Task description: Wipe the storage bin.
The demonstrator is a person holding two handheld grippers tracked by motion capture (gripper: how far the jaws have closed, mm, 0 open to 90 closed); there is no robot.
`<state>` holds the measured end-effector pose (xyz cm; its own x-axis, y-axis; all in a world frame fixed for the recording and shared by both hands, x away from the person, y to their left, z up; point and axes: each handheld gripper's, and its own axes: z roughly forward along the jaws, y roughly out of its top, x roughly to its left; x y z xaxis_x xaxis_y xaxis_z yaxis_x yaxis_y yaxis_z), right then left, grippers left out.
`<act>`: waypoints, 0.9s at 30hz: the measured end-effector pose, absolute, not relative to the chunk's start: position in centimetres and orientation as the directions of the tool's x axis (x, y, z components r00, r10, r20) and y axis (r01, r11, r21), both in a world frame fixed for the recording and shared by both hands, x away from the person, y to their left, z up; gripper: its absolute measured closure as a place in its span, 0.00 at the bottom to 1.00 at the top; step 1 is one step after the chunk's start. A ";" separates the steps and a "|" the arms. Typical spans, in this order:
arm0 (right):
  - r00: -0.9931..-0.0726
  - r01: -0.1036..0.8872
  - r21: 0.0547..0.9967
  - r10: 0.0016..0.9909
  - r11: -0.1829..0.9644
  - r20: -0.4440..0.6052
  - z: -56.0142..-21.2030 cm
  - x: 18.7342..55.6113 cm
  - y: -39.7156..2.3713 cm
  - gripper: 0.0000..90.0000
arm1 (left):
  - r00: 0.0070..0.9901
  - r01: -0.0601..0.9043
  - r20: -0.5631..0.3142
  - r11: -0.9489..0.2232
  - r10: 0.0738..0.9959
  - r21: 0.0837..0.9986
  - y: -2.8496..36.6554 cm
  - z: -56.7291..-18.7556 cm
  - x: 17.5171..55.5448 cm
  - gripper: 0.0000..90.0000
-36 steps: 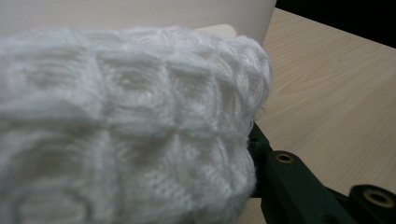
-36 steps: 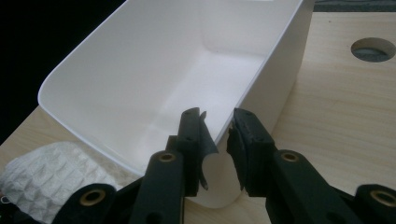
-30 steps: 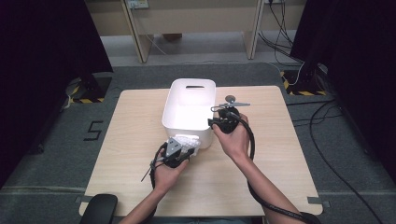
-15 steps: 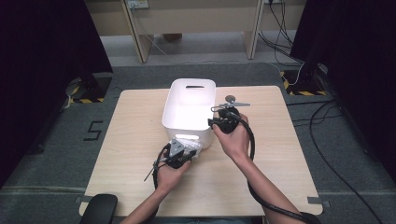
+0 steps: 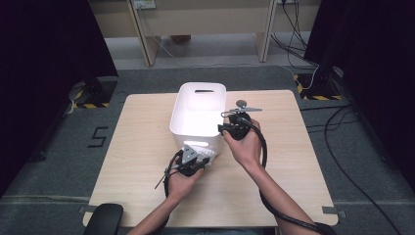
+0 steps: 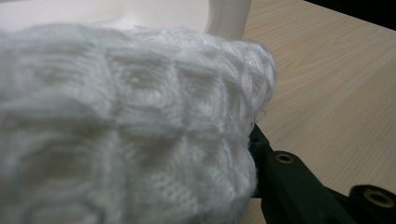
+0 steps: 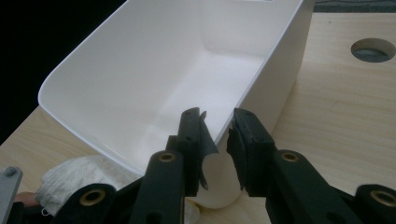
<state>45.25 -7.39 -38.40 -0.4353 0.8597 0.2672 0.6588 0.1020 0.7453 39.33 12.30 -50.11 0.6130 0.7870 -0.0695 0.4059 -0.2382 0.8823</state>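
A white waffle-knit cloth [image 6: 126, 130], a plain white bin [image 5: 198, 115], a pale wood-grain table [image 5: 142, 142], black hand-held gripper jaws.

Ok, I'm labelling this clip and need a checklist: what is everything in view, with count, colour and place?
bin: one, white, open-topped, middle of the table, nothing seen inside.
knitted cloth: one, white, in front of the bin's near wall, clamped in the left hand-held gripper.
table: one, light wood, with a round hole behind the right hand.
left hand-held gripper: one, black, shut on the knitted cloth.
right hand-held gripper: one, black, jaws astride the bin's near right rim, gripping it.
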 end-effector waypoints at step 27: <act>-0.438 0.659 0.745 0.858 0.103 0.268 -38.4 45.3 -7.4 0.82 | 0.617 0.338 -0.075 -0.179 0.783 0.924 12.0 -46.1 38.4 0.84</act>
<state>45.28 -7.45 -38.40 -0.4377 0.8582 0.2683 0.6591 0.1033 0.7449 38.41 11.98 -46.12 0.6175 0.7830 -0.0748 0.3384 -0.1786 0.9239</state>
